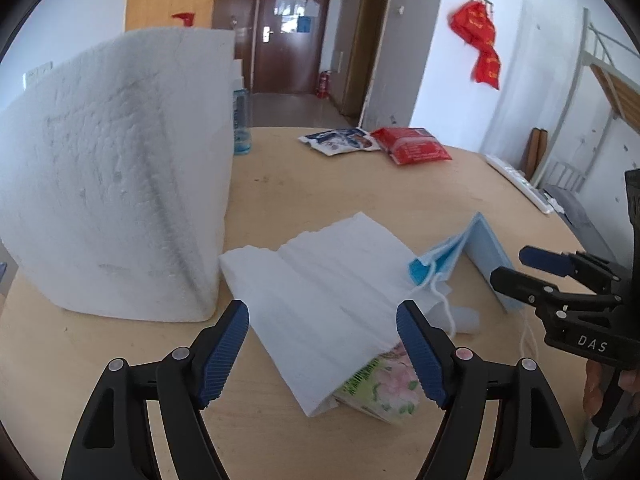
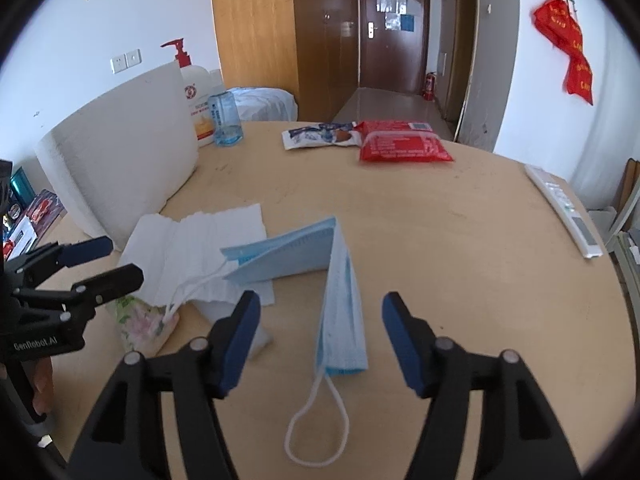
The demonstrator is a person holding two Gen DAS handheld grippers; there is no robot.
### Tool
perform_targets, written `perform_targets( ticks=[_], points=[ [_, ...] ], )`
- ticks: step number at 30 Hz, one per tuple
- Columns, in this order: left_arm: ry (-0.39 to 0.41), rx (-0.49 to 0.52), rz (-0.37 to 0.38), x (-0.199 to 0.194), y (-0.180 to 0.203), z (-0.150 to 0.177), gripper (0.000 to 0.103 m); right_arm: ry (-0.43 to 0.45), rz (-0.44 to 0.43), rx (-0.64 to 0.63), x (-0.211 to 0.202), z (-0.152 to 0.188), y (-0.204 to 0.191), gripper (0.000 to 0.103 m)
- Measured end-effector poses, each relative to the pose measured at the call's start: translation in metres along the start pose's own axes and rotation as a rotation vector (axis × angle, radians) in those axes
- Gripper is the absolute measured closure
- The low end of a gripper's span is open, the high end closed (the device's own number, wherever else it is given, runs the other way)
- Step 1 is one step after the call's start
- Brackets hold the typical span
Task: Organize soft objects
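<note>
Both our jaws are spread and empty. The face mask [image 2: 340,280], at the centre of the right view, is limp and light; we'd pinch its folded edge.

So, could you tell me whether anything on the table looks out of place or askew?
Yes. The blue face mask is not flat: it is folded into a tent shape, one half propped up, its ear loop trailing loose. The white paper towel lies crumpled over a floral tissue pack, half hiding it. Nothing looks spilled or damaged.
</note>
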State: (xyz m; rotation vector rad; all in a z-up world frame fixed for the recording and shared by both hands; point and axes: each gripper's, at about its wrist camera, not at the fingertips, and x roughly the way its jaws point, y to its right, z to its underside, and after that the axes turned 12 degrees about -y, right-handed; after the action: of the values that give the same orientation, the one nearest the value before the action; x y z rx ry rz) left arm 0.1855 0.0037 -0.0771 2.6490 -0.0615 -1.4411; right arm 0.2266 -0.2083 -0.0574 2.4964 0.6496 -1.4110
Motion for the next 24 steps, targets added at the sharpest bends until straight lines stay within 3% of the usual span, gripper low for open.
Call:
perform_targets(
  ticks=[3,6,8,12,16,18,20,24],
  points=[
    [-0.009,-0.015,-0.033,0.005,-0.002,-0.001,0.026,-0.022,-0.022,0.005,0.008,-0.004,0.001,0.035],
    [-0.044,-0.034,-0.019,0.013,-0.006,-0.001,0.026,-0.046,-0.025,0.019,0.017,-0.005,0.004,0.035],
    [-0.065,-0.055,-0.013,0.018,-0.01,-0.002,0.034,-0.053,-0.038,0.033,0.02,-0.004,0.007,0.036],
    [-0.092,-0.085,0.009,0.024,-0.016,-0.002,0.052,-0.069,-0.043,0.045,0.023,-0.003,0.01,0.063],
    [-0.064,-0.085,-0.002,0.021,-0.017,-0.001,0.068,-0.084,-0.052,0.058,0.027,-0.002,0.012,0.088],
    [-0.041,-0.078,-0.012,0.017,-0.016,-0.001,0.07,-0.079,-0.056,0.064,0.026,-0.002,0.014,0.093],
    [-0.004,-0.054,-0.021,0.009,-0.012,0.0,0.079,-0.071,-0.063,0.066,0.024,-0.001,0.014,0.095],
    [0.066,-0.012,-0.005,-0.009,-0.004,-0.002,0.081,-0.068,-0.078,0.065,0.022,0.0,0.014,0.097]
  ],
)
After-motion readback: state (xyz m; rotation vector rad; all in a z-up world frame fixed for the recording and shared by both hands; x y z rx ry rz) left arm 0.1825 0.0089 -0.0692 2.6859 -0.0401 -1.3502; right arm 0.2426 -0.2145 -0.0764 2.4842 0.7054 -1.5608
